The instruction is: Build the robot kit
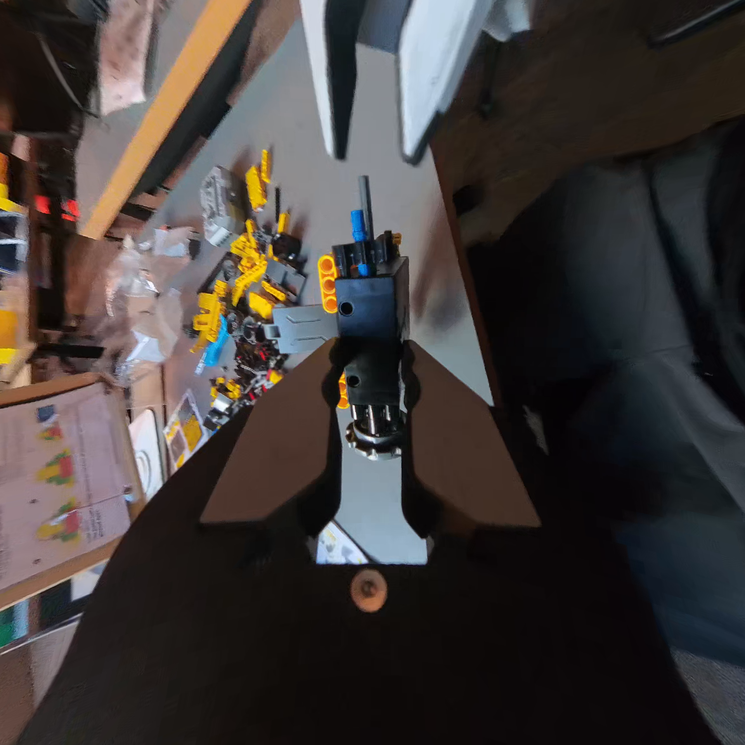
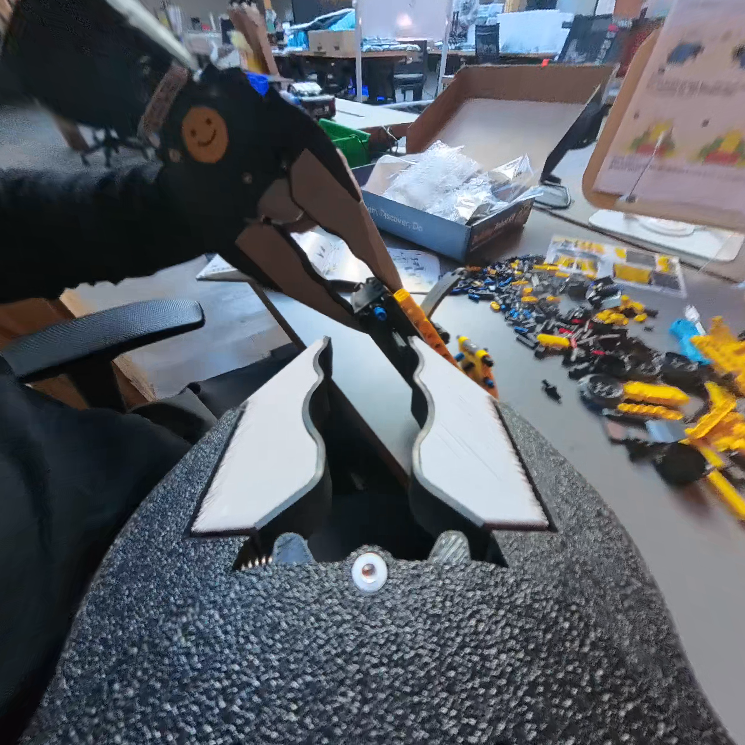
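Evidently, assembly: a small black brick-built assembly (image 1: pixel 373 318) is held above the grey table (image 1: pixel 439 258), with an orange beam (image 1: pixel 327 284) on one side, a blue pin (image 1: pixel 356 225) and a grey axle (image 1: pixel 365 201) projecting forward, and a grey gear (image 1: pixel 373 441) at the near end.
Left gripper: the left gripper (image 1: pixel 369 363) is seen pinched on the black body, one finger on each flank.
Right gripper: in its own view the right gripper (image 2: pixel 371 354) is seen spread and empty, pointed at the assembly (image 2: pixel 375 310), its right fingertip near the orange beam (image 2: pixel 419 318); contact cannot be told.
Handling: the assembly is judged light and rigid, but pressed-together joints may separate if twisted or squeezed hard; smooth plastic may slip.
Grasp place: the flat black sides are judged safest; the axle, pin and gear are best left alone.
Surroundings: loose yellow, black and blue parts (image 2: pixel 604 322) are scattered on the table, well apart from the left gripper; an open box (image 2: pixel 451 213) with plastic bags stands beyond.
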Action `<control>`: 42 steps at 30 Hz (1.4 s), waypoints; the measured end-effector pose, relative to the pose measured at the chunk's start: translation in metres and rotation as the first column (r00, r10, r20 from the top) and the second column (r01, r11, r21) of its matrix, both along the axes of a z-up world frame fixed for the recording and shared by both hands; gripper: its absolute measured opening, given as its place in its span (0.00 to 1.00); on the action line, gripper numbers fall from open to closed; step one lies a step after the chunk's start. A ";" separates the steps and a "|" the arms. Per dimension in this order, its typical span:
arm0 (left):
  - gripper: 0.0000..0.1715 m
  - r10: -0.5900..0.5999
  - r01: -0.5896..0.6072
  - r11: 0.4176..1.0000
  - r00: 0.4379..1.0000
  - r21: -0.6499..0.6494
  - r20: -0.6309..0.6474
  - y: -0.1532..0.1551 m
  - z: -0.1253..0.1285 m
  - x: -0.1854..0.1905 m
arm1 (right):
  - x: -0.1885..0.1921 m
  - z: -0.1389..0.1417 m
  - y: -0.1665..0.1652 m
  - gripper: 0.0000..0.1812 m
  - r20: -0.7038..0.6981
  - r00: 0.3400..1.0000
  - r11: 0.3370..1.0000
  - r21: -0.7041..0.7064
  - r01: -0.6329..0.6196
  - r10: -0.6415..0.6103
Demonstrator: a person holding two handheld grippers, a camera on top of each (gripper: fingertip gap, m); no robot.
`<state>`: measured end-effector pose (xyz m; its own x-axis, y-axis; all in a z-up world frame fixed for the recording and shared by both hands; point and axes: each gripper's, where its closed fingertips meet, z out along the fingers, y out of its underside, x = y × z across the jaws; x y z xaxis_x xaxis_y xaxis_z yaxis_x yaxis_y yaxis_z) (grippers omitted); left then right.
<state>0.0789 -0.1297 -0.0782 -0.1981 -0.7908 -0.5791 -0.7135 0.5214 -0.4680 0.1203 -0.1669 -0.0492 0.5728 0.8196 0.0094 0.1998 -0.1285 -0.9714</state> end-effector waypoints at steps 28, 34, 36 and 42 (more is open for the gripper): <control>0.15 -0.215 0.246 0.769 0.969 -0.590 0.125 0.031 0.006 0.023 | 0.005 -0.006 0.061 0.05 0.444 0.878 0.906 0.275 -0.323 0.178; 0.14 -0.207 0.246 0.774 0.969 -0.584 0.134 0.029 0.006 0.025 | 0.012 -0.012 0.058 0.07 0.500 0.852 0.882 0.317 -0.349 0.158; 0.14 -0.206 0.238 0.772 0.971 -0.590 0.123 0.030 0.006 0.025 | 0.014 -0.014 0.056 0.08 0.527 0.836 0.864 0.338 -0.372 0.154; 0.14 -0.203 0.230 0.733 0.972 -0.640 0.117 0.037 0.006 0.028 | 0.014 -0.009 0.063 0.03 0.615 0.783 0.819 0.404 -0.409 0.088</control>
<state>0.1067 -0.0931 -0.0725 -0.4001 -0.9155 0.0426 -0.5940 0.2236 -0.7728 0.1341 -0.1038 -0.0583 0.1095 0.7159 0.6896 0.6640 0.4636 -0.5867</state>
